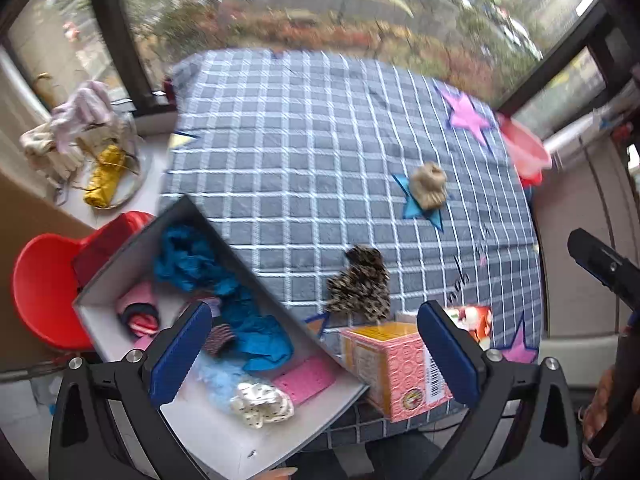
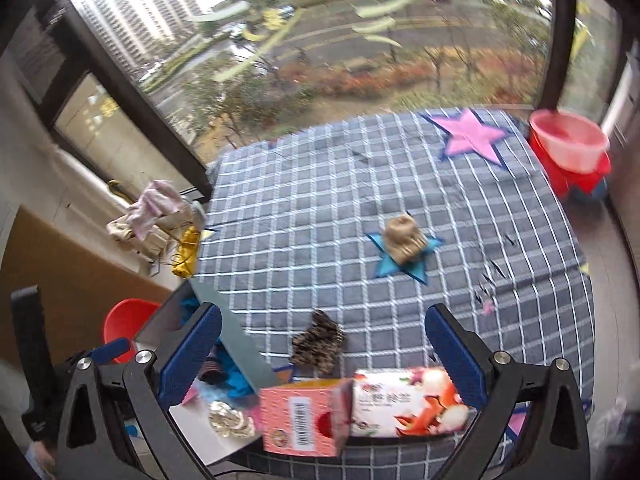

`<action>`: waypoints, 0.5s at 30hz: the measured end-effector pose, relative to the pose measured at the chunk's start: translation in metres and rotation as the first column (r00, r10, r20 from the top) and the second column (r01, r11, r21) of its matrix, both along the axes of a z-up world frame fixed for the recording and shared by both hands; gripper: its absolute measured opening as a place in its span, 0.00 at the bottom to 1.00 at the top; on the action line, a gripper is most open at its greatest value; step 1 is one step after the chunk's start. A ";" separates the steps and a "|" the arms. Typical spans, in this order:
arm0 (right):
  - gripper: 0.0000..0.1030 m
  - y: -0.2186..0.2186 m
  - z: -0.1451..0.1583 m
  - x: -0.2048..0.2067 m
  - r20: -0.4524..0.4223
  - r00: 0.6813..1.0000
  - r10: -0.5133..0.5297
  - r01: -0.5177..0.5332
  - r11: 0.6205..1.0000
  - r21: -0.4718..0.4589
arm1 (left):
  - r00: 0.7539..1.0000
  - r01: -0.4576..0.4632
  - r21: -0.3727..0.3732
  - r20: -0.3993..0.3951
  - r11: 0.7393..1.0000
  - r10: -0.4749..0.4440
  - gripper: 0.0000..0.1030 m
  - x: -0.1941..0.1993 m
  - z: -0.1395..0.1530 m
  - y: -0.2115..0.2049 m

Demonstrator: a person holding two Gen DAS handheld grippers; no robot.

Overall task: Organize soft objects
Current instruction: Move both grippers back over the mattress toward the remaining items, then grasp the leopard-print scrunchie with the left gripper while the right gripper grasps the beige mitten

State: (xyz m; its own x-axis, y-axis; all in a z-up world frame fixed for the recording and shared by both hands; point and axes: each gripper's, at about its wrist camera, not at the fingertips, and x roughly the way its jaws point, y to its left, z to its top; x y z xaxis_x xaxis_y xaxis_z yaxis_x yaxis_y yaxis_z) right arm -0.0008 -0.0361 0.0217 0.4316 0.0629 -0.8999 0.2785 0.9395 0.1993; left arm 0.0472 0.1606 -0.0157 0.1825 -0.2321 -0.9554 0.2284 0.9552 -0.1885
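A white box (image 1: 224, 432) (image 2: 236, 340) at the table's near left holds blue cloth (image 1: 192, 260), a white dotted scrunchie (image 1: 262, 400) (image 2: 232, 420), a pink sponge sheet (image 1: 304, 376) and a pink striped piece (image 1: 138, 312). On the checked cloth lie a leopard-print scrunchie (image 1: 360, 284) (image 2: 318, 342) and, farther off, a beige scrunchie (image 1: 430, 184) (image 2: 404, 240). My left gripper (image 1: 316, 352) hangs open above the box's edge, holding nothing. My right gripper (image 2: 324, 360) is wide open above the leopard scrunchie, nothing between its pads.
A pink carton (image 1: 396, 368) (image 2: 304, 420) and a tissue pack (image 2: 408, 400) stand at the table's near edge. Red bowls (image 2: 568, 144) sit at the far right corner. A red stool (image 1: 44, 288) and a tray of gloves (image 1: 80, 128) are on the left.
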 end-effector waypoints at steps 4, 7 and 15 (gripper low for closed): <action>0.99 -0.043 -0.034 -0.008 -0.092 0.994 -0.066 0.069 0.997 0.027 | 0.988 0.072 0.037 -0.139 0.997 -0.067 1.00 0.023 -0.037 -0.047; 1.00 -0.071 -0.060 -0.007 -0.161 0.981 -0.105 0.115 0.992 0.054 | 0.970 0.100 0.074 -0.230 0.992 -0.081 1.00 0.031 -0.065 -0.074; 1.00 -0.110 -0.109 0.030 -0.257 0.964 -0.061 0.088 0.992 0.095 | 0.923 0.123 0.202 -0.382 0.972 -0.038 1.00 0.049 -0.130 -0.114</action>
State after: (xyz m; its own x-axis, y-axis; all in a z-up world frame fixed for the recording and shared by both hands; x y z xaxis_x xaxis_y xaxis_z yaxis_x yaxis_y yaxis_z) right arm 0.0291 -0.1460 -0.0873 0.1973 0.1389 -0.9705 0.4011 0.8918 0.2092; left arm 0.0966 0.0470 -0.1462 -0.2072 -0.0096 -0.9782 0.2600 0.9635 -0.0645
